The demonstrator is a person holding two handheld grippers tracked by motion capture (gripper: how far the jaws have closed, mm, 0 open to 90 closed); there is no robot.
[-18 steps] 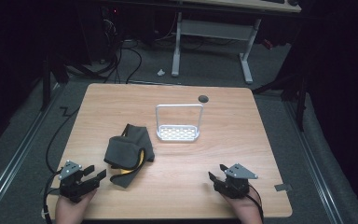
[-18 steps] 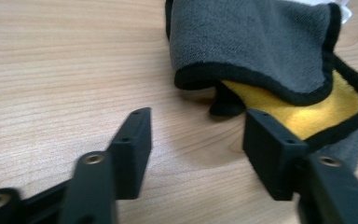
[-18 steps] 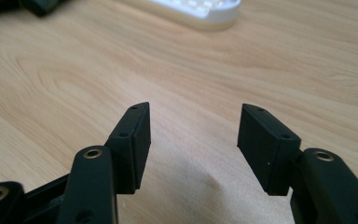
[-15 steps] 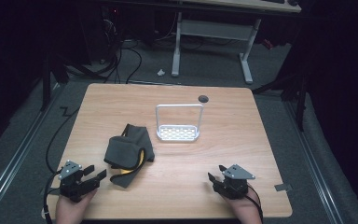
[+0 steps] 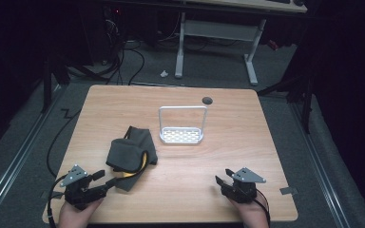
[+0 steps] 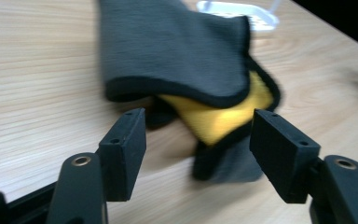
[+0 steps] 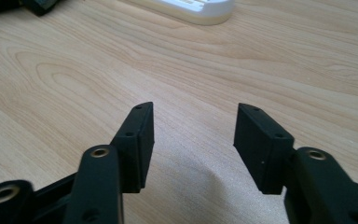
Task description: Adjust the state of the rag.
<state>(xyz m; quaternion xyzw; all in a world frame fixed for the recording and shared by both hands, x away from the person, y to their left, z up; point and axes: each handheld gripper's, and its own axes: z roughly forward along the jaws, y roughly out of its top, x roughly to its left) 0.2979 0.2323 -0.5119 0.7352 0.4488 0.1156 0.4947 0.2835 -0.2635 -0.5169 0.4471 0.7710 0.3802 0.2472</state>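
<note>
Holding your left gripper (image 5: pixel 105 179) low at the near left corner of the table (image 5: pixel 247 142), you have its jaws spread wide apart with nothing between them. In the left gripper view the jaws frame the near end of the cloth (image 6: pixel 182 60), which lies just ahead of the tips; whether they touch it cannot be told.

The cloth (image 5: pixel 129 154) is dark grey with a black hem and a yellow inner face (image 6: pixel 216 119) showing where a fold lifts. It lies crumpled on the left half of the table, nearer the near edge than the far one.

A white rack (image 5: pixel 182 135) with a tall wire handle sits near the middle of the table, just beside the cloth's far end and apart from it. A small dark round spot (image 5: pixel 207 100) lies close to the far edge behind it.

Your right gripper (image 5: pixel 221 181) rests near the near right corner, well apart from the cloth. Its jaws stand open over bare wood, empty, with the rack's base (image 7: pixel 186 9) farther ahead.
</note>
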